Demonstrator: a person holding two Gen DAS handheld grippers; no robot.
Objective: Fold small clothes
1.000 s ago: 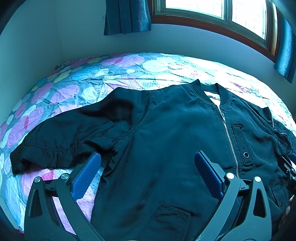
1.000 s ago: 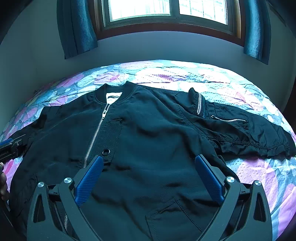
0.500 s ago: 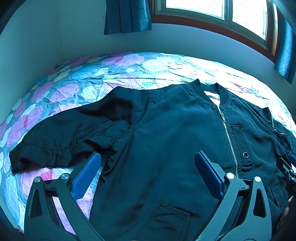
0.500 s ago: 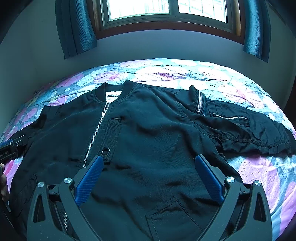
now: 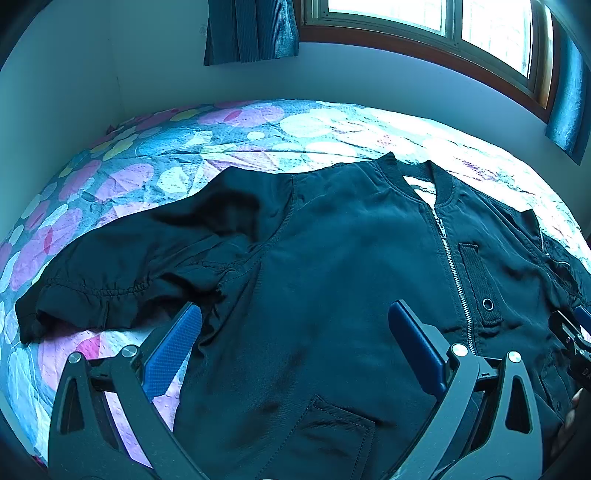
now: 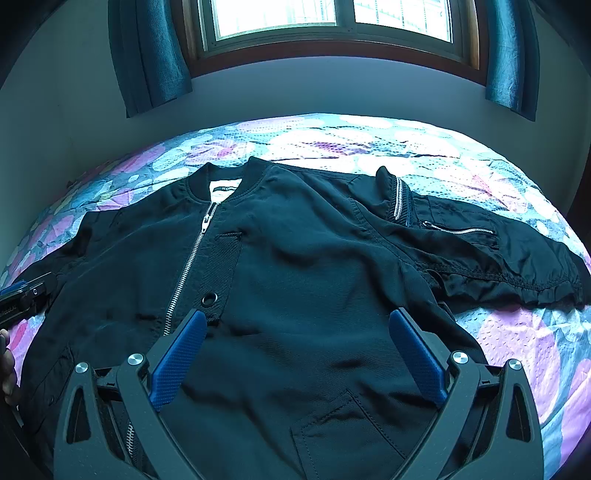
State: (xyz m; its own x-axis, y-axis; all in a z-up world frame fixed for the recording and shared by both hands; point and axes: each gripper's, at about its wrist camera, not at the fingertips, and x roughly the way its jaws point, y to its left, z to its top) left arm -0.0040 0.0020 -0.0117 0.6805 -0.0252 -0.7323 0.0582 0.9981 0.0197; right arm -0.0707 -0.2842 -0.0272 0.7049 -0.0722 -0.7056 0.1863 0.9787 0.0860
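A small dark jacket (image 6: 303,266) lies face up across the middle of the frame, zipped, collar toward the window, spread on the bed (image 6: 369,144). The right tool (image 6: 297,347) hovers low over the front panel, jaws wide apart, gripping nothing. The left tool (image 5: 293,343) is the same story in its own view: spread open over the other front panel, nothing between the pads.

This looks like thin, smooth woven cloth: light, limp, probably a bit slippery, so it should slide on itself and sag from any single pinch. The ribbed collar and the gathered cuffs look thicker and should give a firmer bite. The right sleeve (image 6: 498,258) runs out to the right of its frame, zip pocket showing; the left sleeve (image 5: 122,273) bunches toward the left edge of the other. A cuff or a shoulder seam looks the sensible hold for bringing a sleeve across the chest.

Underneath, a quilted bedspread with pink and pale blotches, soft and slightly wrinkled, so it will give under pressure. Beyond it a plain wall, a wood-framed window (image 6: 332,22) blazing bright, dark curtains (image 6: 151,55) hanging either side.
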